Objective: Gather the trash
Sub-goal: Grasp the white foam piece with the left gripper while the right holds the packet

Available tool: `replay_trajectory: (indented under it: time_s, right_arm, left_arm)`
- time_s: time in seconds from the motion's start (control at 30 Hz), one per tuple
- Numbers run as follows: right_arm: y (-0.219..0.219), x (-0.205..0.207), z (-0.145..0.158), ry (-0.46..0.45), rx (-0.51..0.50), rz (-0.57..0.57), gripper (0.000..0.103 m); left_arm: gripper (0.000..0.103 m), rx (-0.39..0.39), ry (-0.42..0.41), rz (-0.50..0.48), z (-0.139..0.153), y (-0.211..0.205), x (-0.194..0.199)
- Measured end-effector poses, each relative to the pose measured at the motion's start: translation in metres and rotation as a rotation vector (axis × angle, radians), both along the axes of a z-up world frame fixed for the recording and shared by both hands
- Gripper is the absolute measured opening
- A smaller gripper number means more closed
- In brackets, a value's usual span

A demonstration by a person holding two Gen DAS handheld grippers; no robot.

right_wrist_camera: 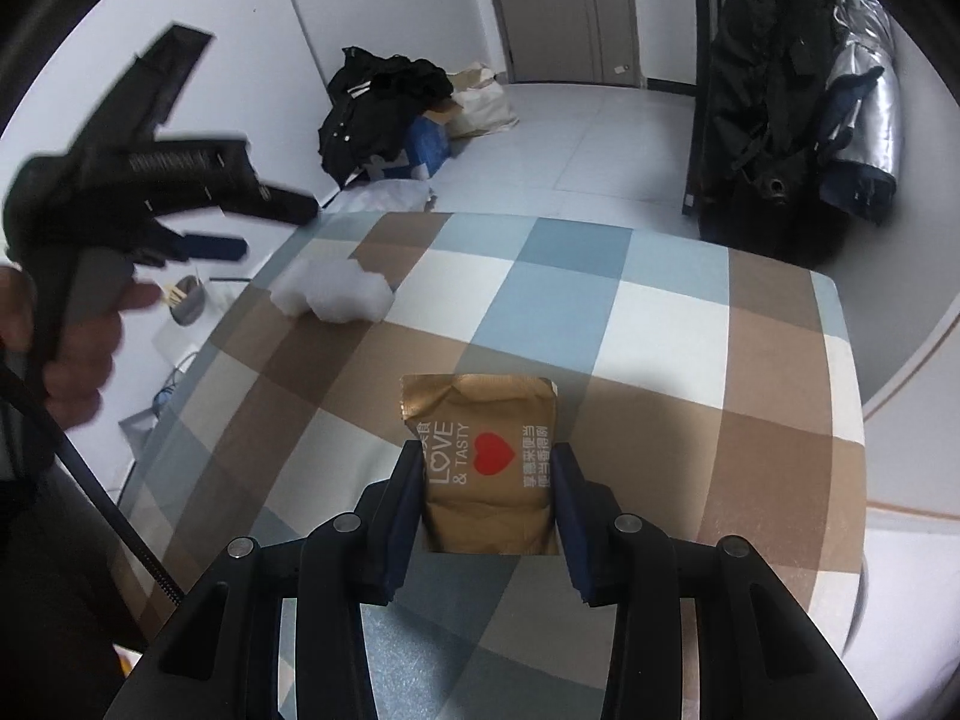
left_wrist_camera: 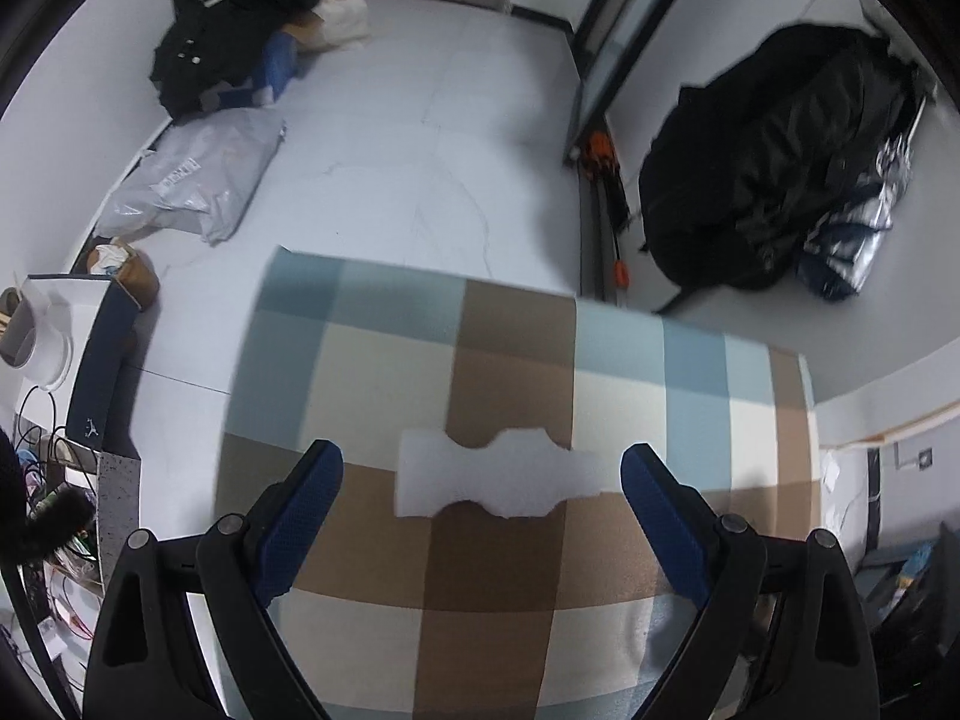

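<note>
A white foam piece [left_wrist_camera: 501, 476] with notched edges lies on the checked tablecloth [left_wrist_camera: 384, 372]. My left gripper [left_wrist_camera: 483, 471] is open above it, one finger on each side of the foam. In the right wrist view the foam [right_wrist_camera: 332, 294] lies at the table's far left, with the left gripper [right_wrist_camera: 198, 228] hovering over it. My right gripper [right_wrist_camera: 488, 474] is shut on a gold snack packet [right_wrist_camera: 483, 462] printed "LOVE & TASTY" with a red heart, held just above the cloth [right_wrist_camera: 600, 312].
On the floor lie a pile of black clothes [left_wrist_camera: 234, 24], a grey plastic mailer bag [left_wrist_camera: 192, 180] and a paper bag [left_wrist_camera: 342, 12]. Dark coats [left_wrist_camera: 774, 150] hang at the right. A box and cables [left_wrist_camera: 66, 390] sit left of the table.
</note>
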State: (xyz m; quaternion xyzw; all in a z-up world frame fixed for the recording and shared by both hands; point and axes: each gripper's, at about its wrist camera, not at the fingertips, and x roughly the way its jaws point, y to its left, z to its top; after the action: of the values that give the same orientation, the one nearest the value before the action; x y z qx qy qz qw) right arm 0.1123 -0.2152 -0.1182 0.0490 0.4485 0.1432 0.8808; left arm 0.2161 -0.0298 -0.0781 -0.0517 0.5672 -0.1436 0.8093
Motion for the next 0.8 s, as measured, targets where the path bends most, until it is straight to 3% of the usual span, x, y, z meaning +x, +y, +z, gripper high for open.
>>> replay_trajectory:
  time_s: [0.1,0.2,0.43,0.57,0.8]
  right_arm:
    - [-0.004,0.001,0.001,-0.002,0.014,-0.003,0.040]
    - [-0.007,0.002,0.000,0.005,0.027,-0.006,0.040]
    - [-0.012,0.000,0.001,0.010,0.050,-0.009,0.040]
    - [-0.013,0.000,0.001,0.011,0.061,-0.012,0.040]
    - [-0.012,0.000,0.000,0.008,0.061,-0.012,0.040]
  left_arm:
    - [0.092,0.067,-0.022,-0.037,-0.003,-0.010,-0.002]
    - [0.092,0.053,0.004,-0.038,-0.009,-0.013,0.000]
    - [0.092,0.126,0.061,-0.066,-0.026,-0.023,0.001]
    - [0.092,0.171,0.045,-0.084,-0.027,-0.028,-0.001]
    - [0.092,0.182,0.022,-0.057,-0.027,-0.023,-0.001]
